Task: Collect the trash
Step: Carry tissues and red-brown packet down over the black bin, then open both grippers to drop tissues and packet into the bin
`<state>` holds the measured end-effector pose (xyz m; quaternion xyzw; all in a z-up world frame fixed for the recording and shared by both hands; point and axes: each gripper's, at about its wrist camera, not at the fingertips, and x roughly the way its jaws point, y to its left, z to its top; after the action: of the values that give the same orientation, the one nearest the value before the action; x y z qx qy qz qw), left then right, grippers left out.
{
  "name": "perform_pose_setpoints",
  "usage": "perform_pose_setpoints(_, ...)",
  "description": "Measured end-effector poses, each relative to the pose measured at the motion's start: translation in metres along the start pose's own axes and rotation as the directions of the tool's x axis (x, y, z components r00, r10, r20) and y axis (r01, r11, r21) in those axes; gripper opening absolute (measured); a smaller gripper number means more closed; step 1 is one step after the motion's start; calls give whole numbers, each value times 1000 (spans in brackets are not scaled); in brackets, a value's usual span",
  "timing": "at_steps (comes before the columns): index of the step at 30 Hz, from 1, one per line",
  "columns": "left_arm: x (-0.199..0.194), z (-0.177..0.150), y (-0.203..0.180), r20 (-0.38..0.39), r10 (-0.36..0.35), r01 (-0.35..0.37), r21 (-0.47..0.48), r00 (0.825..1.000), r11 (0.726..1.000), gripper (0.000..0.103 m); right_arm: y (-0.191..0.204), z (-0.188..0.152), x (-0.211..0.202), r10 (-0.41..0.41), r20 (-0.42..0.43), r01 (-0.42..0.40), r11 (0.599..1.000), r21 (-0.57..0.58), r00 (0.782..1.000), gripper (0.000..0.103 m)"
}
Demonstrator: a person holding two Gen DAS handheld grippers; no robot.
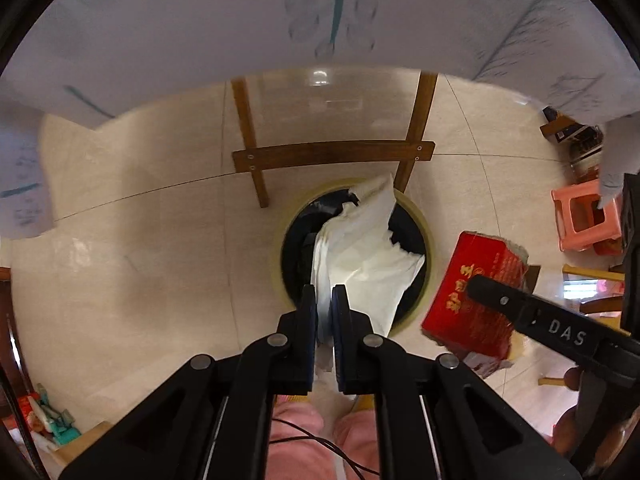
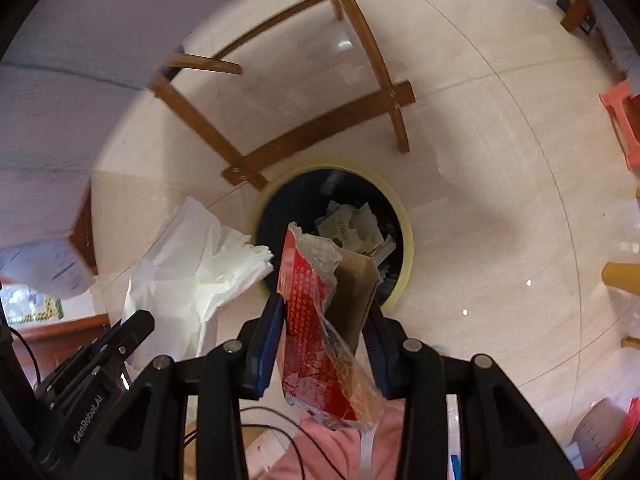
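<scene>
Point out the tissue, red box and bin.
tissue [image 1: 360, 256], left wrist view, crumpled middle above the bin.
red box [image 2: 308, 320], right wrist view, printed red side.
bin [image 2: 406, 248], right wrist view, yellow rim, right side.

Each hand-held gripper [image 1: 324, 304] [image 2: 326, 320] is matte black with blue finger pads [image 1: 340, 312], silver rivets and white lettering; pink trousers [image 1: 296, 440] and a thin black cable [image 1: 320, 444] below.

Glossy beige tiled floor [image 1: 160, 240], wooden table legs [image 1: 332, 154], pink stool [image 1: 584, 216]

Left gripper [image 1: 324, 300] jaws nearly closed, pointing down; right gripper [image 2: 326, 320] jaws wider, beside it.
</scene>
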<state>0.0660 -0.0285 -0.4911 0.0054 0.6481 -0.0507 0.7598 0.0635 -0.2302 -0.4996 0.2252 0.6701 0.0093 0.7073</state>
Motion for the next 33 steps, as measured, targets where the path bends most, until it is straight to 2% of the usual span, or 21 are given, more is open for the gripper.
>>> perform_pose_setpoints(2,14,1,-5,5,-4,4,17,1000,1000,7,-1,7,15,-7,-16,7,1000,10,1000,44)
perform_pose_setpoints(4,25,3,-7,9,-32,32,26,999,999,12,0,13,27,-14,-29,14,1000,11,999,49)
perform_pose_setpoints(6,31,6,-6,17,-43,42,25,999,999,26,0,19,37,-17,-37,17,1000,17,999,67)
perform_pose_setpoints(7,34,9,-4,16,-55,54,23,998,998,31,0,20,40,-15,-36,15,1000,15,999,70)
perform_pose_setpoints(8,37,11,-3,12,-57,57,22,998,998,38,2,22,39,-20,-37,20,1000,10,999,71)
perform_pose_setpoints(9,38,12,-2,10,-50,50,21,999,999,40,3,23,41,-26,-38,26,1000,6,999,71)
perform_pose_setpoints(14,34,14,5,-1,-31,31,26,1000,999,40,9,21,37,-31,-28,31,999,-32,999,71)
perform_pose_setpoints(19,10,15,4,34,-12,10,61,999,998,40,19,15,14,-33,11,34,995,-89,999,70)
perform_pose_setpoints(25,-45,25,9,89,-30,27,37,996,999,43,40,6,-33,-24,82,36,989,-141,996,70)
perform_pose_setpoints(29,-83,30,11,122,-43,41,14,992,999,54,57,1,-74,-6,128,29,983,-180,992,70)
perform_pose_setpoints(33,-129,31,11,149,-52,50,18,988,999,58,69,-3,-112,17,151,14,980,-200,988,70)
